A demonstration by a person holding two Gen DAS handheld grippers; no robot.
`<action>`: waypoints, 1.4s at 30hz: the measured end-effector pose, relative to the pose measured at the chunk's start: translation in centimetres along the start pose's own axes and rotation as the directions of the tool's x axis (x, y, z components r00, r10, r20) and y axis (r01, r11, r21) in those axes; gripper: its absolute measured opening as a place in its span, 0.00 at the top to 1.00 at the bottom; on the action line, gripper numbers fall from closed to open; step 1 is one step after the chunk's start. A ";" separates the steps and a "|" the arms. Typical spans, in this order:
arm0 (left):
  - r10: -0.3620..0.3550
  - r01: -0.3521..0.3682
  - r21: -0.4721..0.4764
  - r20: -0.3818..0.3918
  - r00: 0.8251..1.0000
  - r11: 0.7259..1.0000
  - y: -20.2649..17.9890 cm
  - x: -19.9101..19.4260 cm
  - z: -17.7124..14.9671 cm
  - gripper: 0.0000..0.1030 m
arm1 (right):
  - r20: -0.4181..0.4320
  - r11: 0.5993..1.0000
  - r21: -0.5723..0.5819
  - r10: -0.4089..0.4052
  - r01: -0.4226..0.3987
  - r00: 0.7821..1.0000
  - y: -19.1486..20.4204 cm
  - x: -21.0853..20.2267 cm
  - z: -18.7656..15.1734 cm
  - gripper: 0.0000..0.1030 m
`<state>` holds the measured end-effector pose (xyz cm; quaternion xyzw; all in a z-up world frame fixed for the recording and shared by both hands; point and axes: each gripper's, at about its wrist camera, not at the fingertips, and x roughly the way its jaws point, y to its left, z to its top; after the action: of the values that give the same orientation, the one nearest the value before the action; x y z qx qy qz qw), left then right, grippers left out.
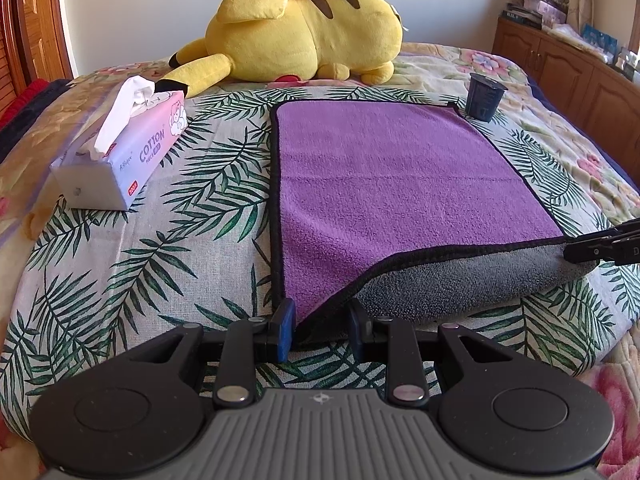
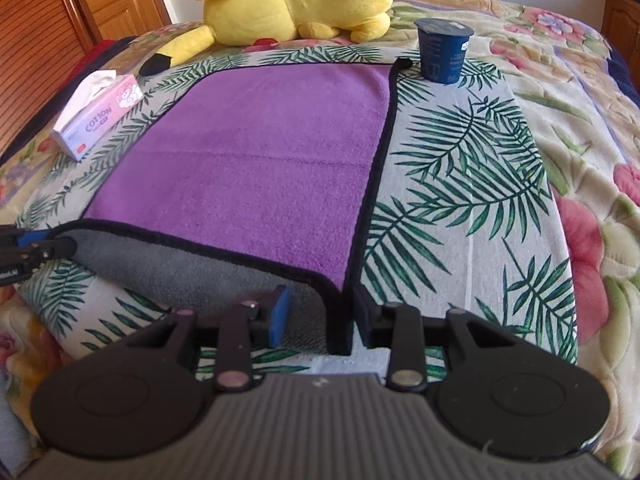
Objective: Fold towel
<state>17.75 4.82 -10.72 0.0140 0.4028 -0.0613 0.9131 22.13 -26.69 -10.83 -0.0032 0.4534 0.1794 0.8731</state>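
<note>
A purple towel (image 1: 392, 176) with black trim and a grey underside lies flat on a palm-leaf cloth (image 1: 152, 280) on the bed. Its near edge is lifted and curled, showing grey. My left gripper (image 1: 320, 330) straddles the towel's near left corner, jaws apart with the corner between them. My right gripper (image 2: 320, 320) straddles the near right corner (image 2: 320, 300) the same way, jaws apart. Each gripper also shows at the side of the other's view: the right one (image 1: 600, 246), the left one (image 2: 36, 250). The towel also shows in the right wrist view (image 2: 260, 152).
A tissue box (image 1: 120, 152) sits left of the towel. A dark cup (image 1: 485, 96) stands at the towel's far right corner. A yellow plush toy (image 1: 304, 28) lies behind. A wooden cabinet (image 1: 560, 64) is at the right, wooden doors (image 2: 60, 20) at the left.
</note>
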 end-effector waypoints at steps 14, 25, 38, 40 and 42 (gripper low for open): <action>-0.013 0.013 0.016 0.005 1.000 1.000 -0.4 0.0 -0.2 1.00 | 0.001 1.000 -0.021 0.023 -0.023 1.000 0.3 -0.4 0.1 0.84; -0.045 0.044 0.018 0.063 0.997 0.999 -0.6 -1.3 0.6 1.00 | 0.056 0.999 -0.027 0.021 -0.020 0.998 0.1 -1.0 0.3 0.96; -0.074 0.071 0.024 0.160 0.984 0.997 -0.8 -2.7 3.2 1.00 | 0.199 0.999 -0.037 0.019 -0.011 0.980 0.2 -2.8 1.7 0.97; -0.083 0.081 0.018 0.162 0.983 0.997 -0.6 -2.6 3.5 1.00 | 0.214 0.999 -0.037 0.016 -0.009 0.977 0.1 -2.9 1.9 0.97; -0.085 0.083 0.019 0.168 0.982 0.996 -0.5 -2.5 3.8 1.00 | 0.224 0.999 -0.036 0.018 -0.010 0.975 -0.1 -2.9 2.1 0.97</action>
<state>18.82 4.29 -6.25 -0.0028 0.3241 -0.1032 0.9404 22.32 -27.31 -7.29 0.0052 0.3490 0.1927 0.9171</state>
